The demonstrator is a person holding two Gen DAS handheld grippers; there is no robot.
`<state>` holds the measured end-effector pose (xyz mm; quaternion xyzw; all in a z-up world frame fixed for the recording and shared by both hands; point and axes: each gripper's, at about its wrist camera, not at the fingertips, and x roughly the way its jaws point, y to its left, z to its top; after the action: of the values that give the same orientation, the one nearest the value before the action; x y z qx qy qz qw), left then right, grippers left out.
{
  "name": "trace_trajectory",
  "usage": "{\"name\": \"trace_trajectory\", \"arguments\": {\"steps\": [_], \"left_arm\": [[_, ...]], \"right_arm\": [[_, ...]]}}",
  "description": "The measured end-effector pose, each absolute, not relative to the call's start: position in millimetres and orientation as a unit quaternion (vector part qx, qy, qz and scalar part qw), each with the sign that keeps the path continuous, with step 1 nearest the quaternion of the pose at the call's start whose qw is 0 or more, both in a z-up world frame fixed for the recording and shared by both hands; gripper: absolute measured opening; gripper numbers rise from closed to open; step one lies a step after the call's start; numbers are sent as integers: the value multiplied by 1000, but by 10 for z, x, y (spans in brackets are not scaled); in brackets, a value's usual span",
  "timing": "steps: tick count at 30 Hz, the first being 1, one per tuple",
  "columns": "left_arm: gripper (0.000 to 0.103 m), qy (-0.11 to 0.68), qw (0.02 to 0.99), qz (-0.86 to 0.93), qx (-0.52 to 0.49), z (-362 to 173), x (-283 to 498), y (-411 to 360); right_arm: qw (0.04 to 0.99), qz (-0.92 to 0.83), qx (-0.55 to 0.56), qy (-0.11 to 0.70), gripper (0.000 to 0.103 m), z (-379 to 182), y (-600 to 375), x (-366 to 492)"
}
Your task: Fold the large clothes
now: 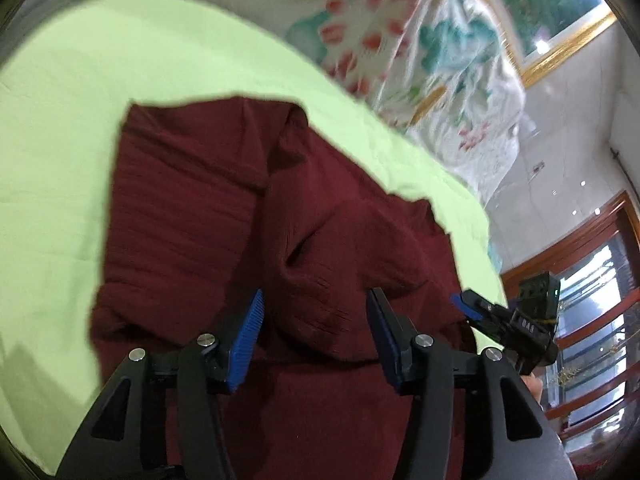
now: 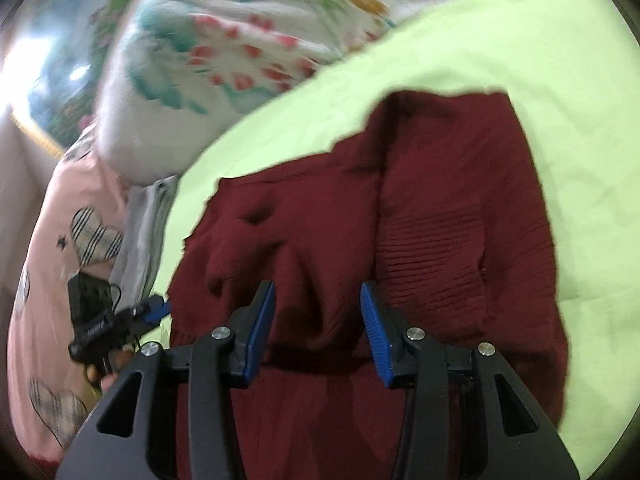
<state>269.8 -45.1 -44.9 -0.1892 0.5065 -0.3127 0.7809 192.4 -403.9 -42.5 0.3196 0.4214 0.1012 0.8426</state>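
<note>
Maroon crinkled garment lies bunched on the light green bed sheet, long axis running away from the left gripper; fingers spread, holding nothing, a fabric hump between them. Right wrist view: right gripper likewise spread over the garment, equally near. No containers.

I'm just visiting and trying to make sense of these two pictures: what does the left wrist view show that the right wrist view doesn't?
Only the left wrist view shows the gold-framed picture on the wall and the wood-framed window.

Only the right wrist view shows the pink pillow with checked hearts.

Both show the dark red garment lying on the light green sheet, the flowered quilt behind it, and open tongs over the cloth: the left tongs and the right tongs.
</note>
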Motion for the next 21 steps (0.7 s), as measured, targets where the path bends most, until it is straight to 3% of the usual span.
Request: {"name": "trace_trajectory", "arguments": {"steps": [2, 4, 5, 11, 20, 21], "left_arm": [[49, 519, 779, -307, -173, -538, 2725, -564], [16, 520, 781, -309, -159, -586, 2718, -636], [12, 518, 781, -313, -155, -590, 2707, -668], [11, 475, 794, -348, -149, -447, 2584, -729], [11, 499, 791, -332, -121, -684, 2536, -760], [12, 500, 790, -332, -122, -682, 2540, -753]], "right_arm": [[829, 94, 333, 440, 45, -555, -4015, 2023], [824, 106, 330, 448, 14, -602, -3960, 2080], [826, 107, 321, 450, 4, -583, -3934, 2099], [863, 65, 341, 368, 4, -270, -4345, 2062], [850, 68, 325, 408, 6, -531, -4339, 2028], [850, 66, 327, 408, 12, -525, -4345, 2019]]}}
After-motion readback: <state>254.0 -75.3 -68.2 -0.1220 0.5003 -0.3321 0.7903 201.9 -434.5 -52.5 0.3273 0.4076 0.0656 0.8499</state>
